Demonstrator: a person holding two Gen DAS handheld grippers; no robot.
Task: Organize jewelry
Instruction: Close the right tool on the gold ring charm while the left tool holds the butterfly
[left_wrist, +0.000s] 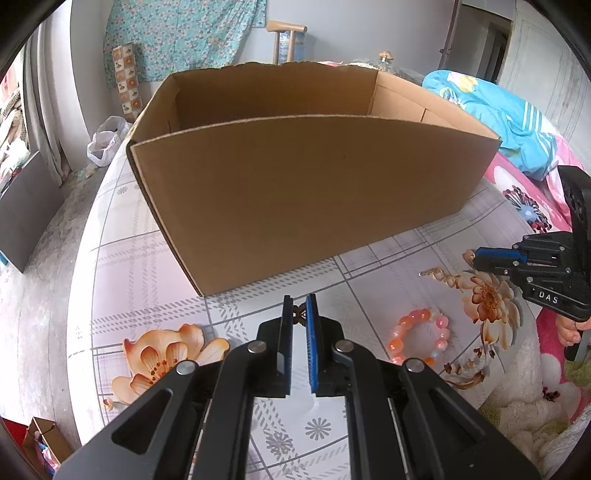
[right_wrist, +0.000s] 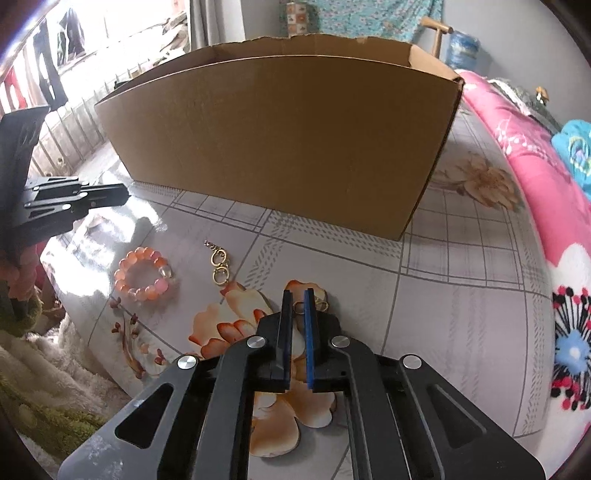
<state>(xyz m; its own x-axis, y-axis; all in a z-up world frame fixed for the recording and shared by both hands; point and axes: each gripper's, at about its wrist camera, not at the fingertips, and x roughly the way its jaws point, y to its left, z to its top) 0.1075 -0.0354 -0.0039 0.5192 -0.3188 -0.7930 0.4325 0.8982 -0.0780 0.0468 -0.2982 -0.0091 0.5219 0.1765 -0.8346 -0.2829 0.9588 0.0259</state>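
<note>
Right tool (right_wrist: 298, 301) clenched on gold chain (right_wrist: 300, 306); left tool (left_wrist: 299, 306) pinches a bronze trinket (left_wrist: 300, 314).

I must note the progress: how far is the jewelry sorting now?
Done: nothing that shows; the cardboard box hides its floor. In hand: the left gripper and the right gripper are each shut on a small gold piece. Left: the pink bead bracelet and the gold chain lie on the tablecloth.
</note>
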